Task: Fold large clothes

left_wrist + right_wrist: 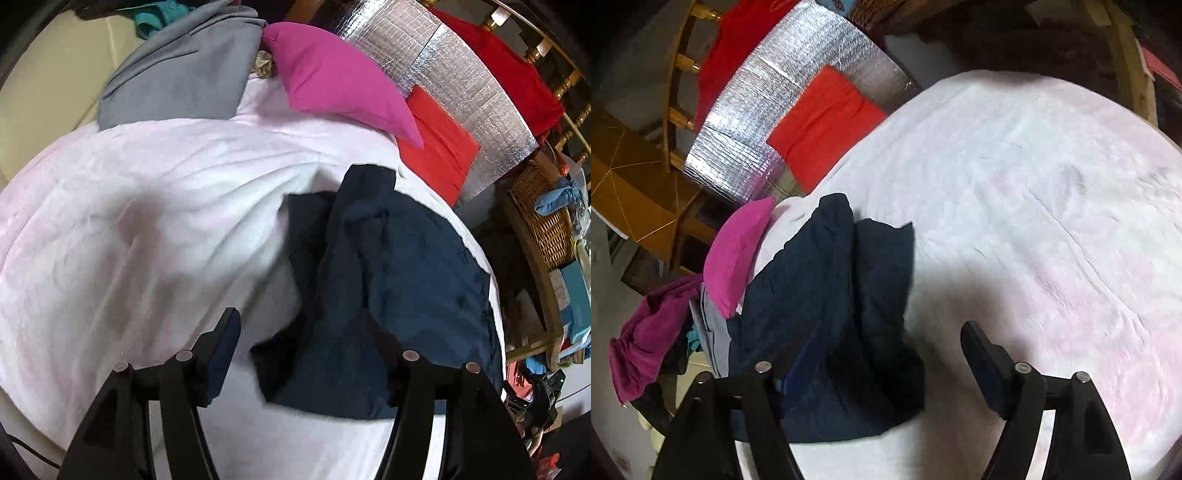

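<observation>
A dark navy garment lies crumpled and partly folded on a white and pale pink bed cover. In the left wrist view it is right of centre. My left gripper hangs above its near edge with jaws wide apart and nothing pressed between them; its right finger is dark against the cloth. In the right wrist view the garment is at lower left on the cover. My right gripper is open above it, with the left finger over the cloth and the right finger over bare cover.
A pink cushion, a grey garment and a folded red cloth lie at the cover's far side, by a silver foil mat. A wicker basket and clutter stand right. Magenta clothes hang off the edge.
</observation>
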### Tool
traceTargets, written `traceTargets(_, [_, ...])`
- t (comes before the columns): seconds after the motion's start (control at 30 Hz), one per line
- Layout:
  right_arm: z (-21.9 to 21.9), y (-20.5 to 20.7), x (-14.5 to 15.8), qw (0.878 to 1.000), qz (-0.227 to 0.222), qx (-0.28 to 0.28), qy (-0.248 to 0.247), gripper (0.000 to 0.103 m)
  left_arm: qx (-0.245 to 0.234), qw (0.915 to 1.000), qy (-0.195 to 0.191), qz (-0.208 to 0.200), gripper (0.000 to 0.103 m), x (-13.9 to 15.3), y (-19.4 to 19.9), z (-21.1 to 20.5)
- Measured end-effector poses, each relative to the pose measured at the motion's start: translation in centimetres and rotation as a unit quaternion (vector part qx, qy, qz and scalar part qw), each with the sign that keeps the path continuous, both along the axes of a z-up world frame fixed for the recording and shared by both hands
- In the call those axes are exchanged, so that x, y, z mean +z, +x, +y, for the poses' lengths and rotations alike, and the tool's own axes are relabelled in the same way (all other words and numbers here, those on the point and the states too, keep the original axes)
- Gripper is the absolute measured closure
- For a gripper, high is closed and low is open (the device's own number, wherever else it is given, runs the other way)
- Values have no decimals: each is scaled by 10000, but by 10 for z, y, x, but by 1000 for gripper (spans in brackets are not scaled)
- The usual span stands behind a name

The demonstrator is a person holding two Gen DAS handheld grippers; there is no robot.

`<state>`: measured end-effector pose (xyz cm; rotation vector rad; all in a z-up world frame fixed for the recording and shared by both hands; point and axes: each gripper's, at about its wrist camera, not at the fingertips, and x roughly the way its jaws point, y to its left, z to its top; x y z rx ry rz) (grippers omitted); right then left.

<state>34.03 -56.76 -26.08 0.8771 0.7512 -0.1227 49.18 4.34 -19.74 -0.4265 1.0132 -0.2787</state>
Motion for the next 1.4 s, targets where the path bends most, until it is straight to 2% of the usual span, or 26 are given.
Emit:
traceTargets(0.03, [0,9,-2,10000,27,28,32,23,-68,10000,-24,48,31,-1,6,-5])
traceTargets(0.17, [7,59,-24,9988,387,104,284,21,-186,9981,-35,592,31,-22,44,-33])
traceTargets(0.27, [17,87,-46,9963,757,86,397,21,-292,9974,-41,664,31,-34,53,-45])
traceTargets(0.3, [19,89,-49,9964,721,81,439,21,-289,9977,-34,618,33,-38,55,-48])
traceTargets(0.33, [22,92,-49,9971,661,19,381,23,-292,9979,-73,566,48,-40,57,-50])
traceTargets(0.37, [24,95,-46,9979,577,41,308,41,-318,9980,-129,531,53,-40,58,-51])
traceTargets(0.4, [27,98,-44,9979,579,102,277,49,-298,9982,-126,496,59,-38,60,-52])
traceTargets(0.47, [34,102,-29,9989,459,79,-32,63,-228,9988,-175,403,66,-33,63,-52])
traceTargets(0.53, [40,104,-18,9991,298,11,-316,66,-117,9990,-273,340,67,-31,65,-49])
traceTargets(0.57, [40,102,-18,9992,252,-56,-318,66,-59,9990,-310,331,67,-34,65,-47])
traceTargets(0.63, [38,102,-36,9987,458,-176,-165,66,-32,9985,-315,457,65,-48,66,-46])
traceTargets(0.7, [32,99,-49,9986,484,-202,56,62,14,9978,-391,537,61,-54,61,-42])
traceTargets(0.8, [28,86,-44,9984,401,-202,345,57,-38,9976,-373,574,57,-47,54,-37])
traceTargets(0.87, [24,74,-38,9981,347,-241,439,40,-72,9979,-349,546,53,-40,45,-31])
traceTargets(0.93, [20,60,-30,9987,183,-265,386,31,-135,9986,-212,470,43,-32,32,-25])
traceTargets(1.03, [19,46,-26,9987,155,-177,455,29,-303,9992,-9,258,41,-26,9,-16])
traceTargets(1.13, [24,38,-31,9988,282,-81,381,29,-225,9989,271,301,41,-34,1,-8])
traceTargets(1.17, [27,42,-32,9989,351,-22,311,31,-175,9988,274,364,42,-39,2,-7])
traceTargets(1.2, [31,43,-36,9989,403,71,222,41,-135,9988,224,420,45,-43,2,-6])
traceTargets(1.23, [38,46,-39,9988,451,174,110,60,-121,9986,152,489,50,-48,2,-6])
traceTargets(1.33, [48,50,-34,9987,456,115,-172,70,-202,9981,193,543,61,-48,6,-13])
traceTargets(1.4, [50,53,-28,9982,528,83,-269,71,-226,9980,234,534,61,-43,1,-9])
